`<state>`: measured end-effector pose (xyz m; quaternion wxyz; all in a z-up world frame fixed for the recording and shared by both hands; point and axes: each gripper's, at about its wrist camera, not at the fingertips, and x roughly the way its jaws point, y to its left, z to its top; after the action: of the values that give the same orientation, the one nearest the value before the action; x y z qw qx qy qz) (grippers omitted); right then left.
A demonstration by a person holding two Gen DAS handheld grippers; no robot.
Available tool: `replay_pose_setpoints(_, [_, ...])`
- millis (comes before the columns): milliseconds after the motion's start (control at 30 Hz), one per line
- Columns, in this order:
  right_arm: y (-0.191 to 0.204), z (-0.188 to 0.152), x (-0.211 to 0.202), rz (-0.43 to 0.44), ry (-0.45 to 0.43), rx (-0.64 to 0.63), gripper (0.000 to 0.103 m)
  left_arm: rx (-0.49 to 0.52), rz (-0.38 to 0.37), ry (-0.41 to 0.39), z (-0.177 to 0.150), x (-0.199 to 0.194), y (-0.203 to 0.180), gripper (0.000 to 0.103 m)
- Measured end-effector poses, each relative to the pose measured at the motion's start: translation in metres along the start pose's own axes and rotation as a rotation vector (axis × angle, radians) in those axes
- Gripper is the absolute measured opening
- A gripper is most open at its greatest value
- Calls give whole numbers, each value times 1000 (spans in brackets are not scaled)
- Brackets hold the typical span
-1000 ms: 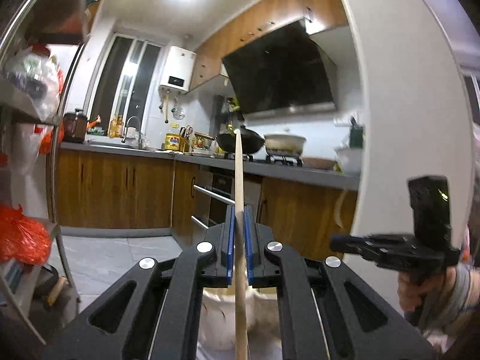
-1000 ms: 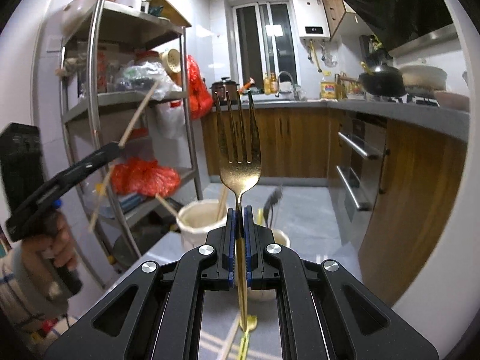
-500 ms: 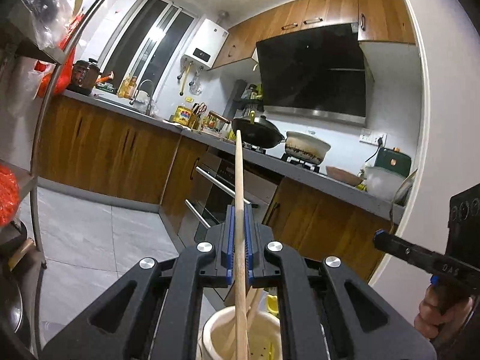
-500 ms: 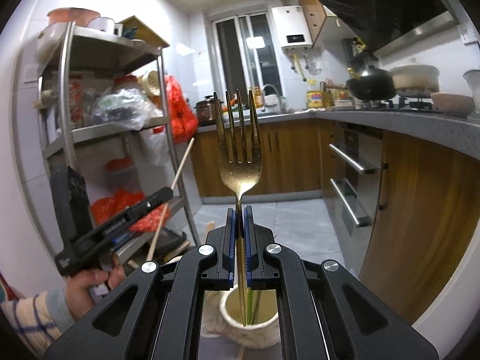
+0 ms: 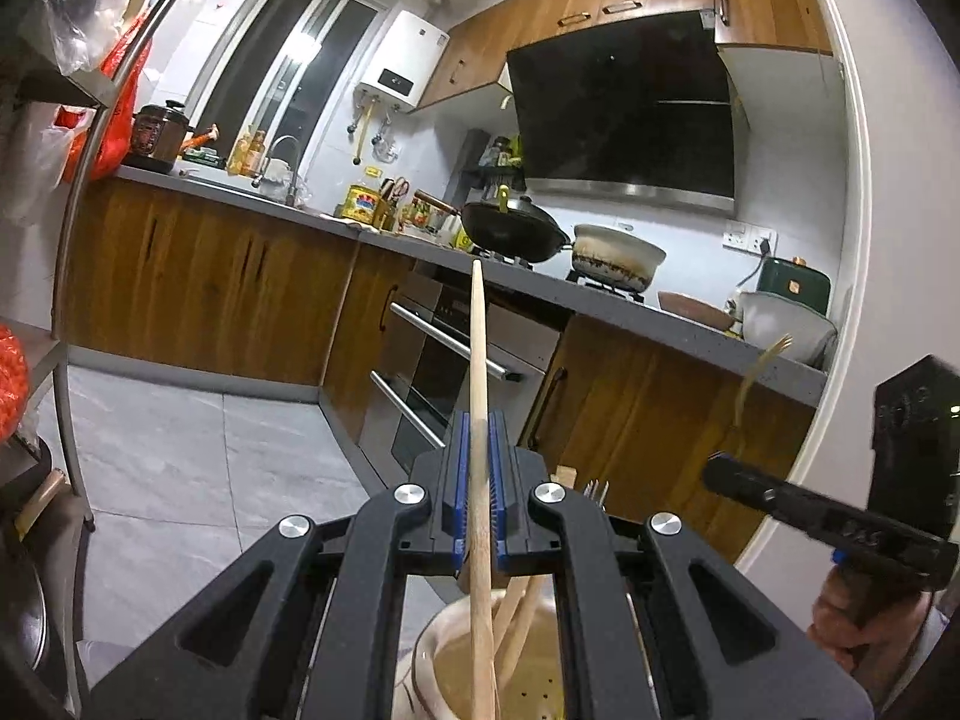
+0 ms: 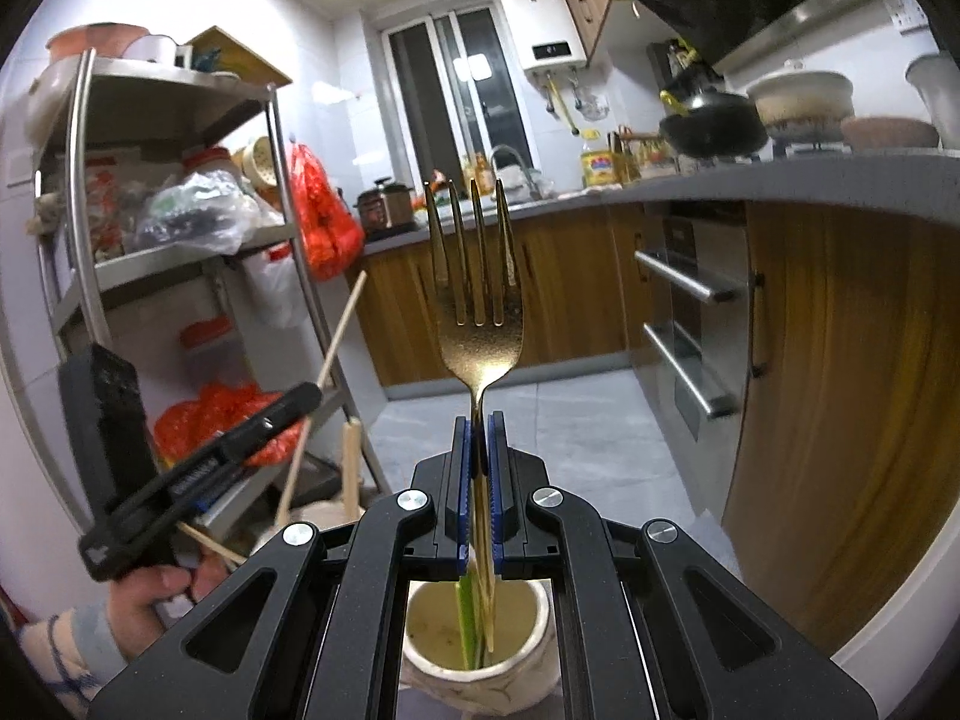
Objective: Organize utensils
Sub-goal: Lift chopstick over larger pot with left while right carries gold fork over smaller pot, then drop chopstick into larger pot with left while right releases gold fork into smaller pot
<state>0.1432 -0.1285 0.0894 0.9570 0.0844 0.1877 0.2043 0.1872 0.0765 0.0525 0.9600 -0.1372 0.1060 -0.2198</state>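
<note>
Over two pale holders, both tongs are now positioned; a second ago the holders were seen farther off and lower in each view. Left tongs (image 5: 478,483) are clamped on a wooden chopstick (image 5: 478,372), held upright, its lower end now dipped inside the rim of the cream holder (image 5: 438,654) where other wooden sticks are already stood. Right tongs (image 6: 479,477) are clamped on the neck of a gold fork (image 6: 477,306), tines up, its handle lowered into the ceramic cup (image 6: 480,669) beside a green utensil. Each tool has been brought down from above the desk to its own holder. Release is judged the next step; a handle caught on the rim could tip things. Desk surface is barely seen.
</note>
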Motion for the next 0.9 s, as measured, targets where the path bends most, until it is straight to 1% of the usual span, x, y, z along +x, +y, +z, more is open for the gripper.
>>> replay_pose_setpoints(100, [-1,-9,7,1,31,0,6,4,-9,17,-3,-3,1,6])
replay_pose_setpoints(300, [-6,-23,17,6,85,23,6,28,6,45,-8,-8,2,6])
replay_pose_setpoints(500, [-12,-28,28,-12,128,46,6,34,17,67,-7,-11,3,6])
replay_pose_setpoints(600, [-16,-31,35,-33,151,59,6,39,28,70,-5,-12,5,8])
replay_pose_setpoints(633, [-17,-32,37,-37,156,66,6,42,34,69,-5,-13,5,10])
replay_pose_setpoints(667, [-19,-32,39,-37,160,71,6,44,39,68,-4,-13,3,14])
replay_pose_setpoints(800, [-23,-33,45,-46,169,89,7,53,49,66,-1,-15,1,20])
replay_pose_setpoints(867, [-24,-34,46,-44,174,94,7,66,59,65,0,-16,0,27])
replay_pose_setpoints(900, [-24,-34,46,-43,174,93,9,70,61,63,0,-17,-1,28])
